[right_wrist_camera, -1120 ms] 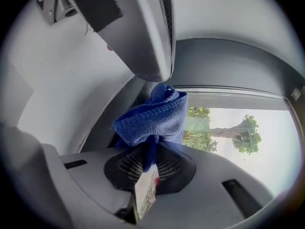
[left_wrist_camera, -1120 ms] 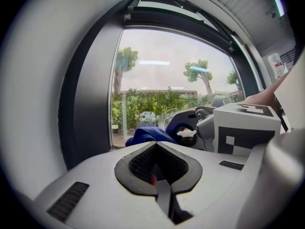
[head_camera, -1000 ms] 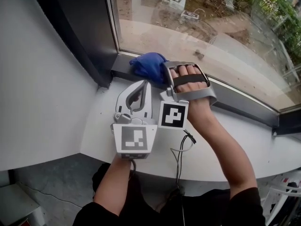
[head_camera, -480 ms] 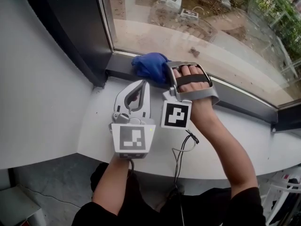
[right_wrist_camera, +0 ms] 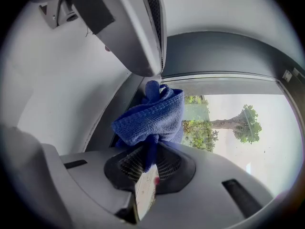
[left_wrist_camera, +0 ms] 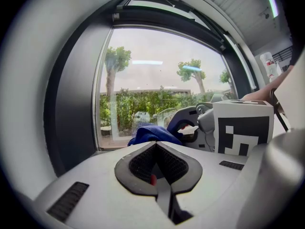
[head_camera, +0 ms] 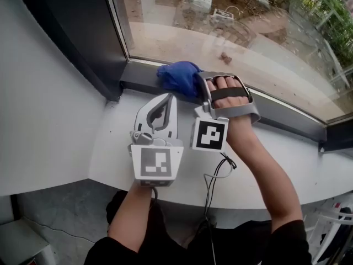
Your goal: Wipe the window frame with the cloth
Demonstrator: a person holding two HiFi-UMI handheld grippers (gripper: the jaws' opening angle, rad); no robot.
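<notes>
Short of the window frame (head_camera: 287, 116), over the white sill (head_camera: 118, 148): left tongs (head_camera: 167, 98), shut tight on nothing, tips aimed at the frame's left corner but stopping just shy of the dark lower rail. Left forearm straight up from below, wrist level. Looks idle, parked beside the working hand.

Just to the right and a little nearer the frame: right tongs (head_camera: 199, 86), clamped on the blue cloth (head_camera: 177, 75). Grips only a pinched tail of it; leaves the rest bulging out as a loose wad ahead of the tips. Right hand (head_camera: 225, 93) palm-down in the handle, knuckles up, forearm angling in from the lower right, so the tongs point leftward and toward the rail.

On the frame itself: cloth bunched on the lower rail, close to the left end, where the rail meets the dark upright. Appears to press on the rail, though the contact itself is hidden beneath the wad.

Beyond the frame: glass (head_camera: 231, 21), with pavement and greenery outside.

Hinges on this, by my reading: rail's long axis running left to right, slanting away toward the right, with almost all of its length lying right of the cloth. Right hand plainly the nearer one and already on the job. Likely calls for a sideways drag to the right along the rail, wrist kept low enough to hold the wad down.
</notes>
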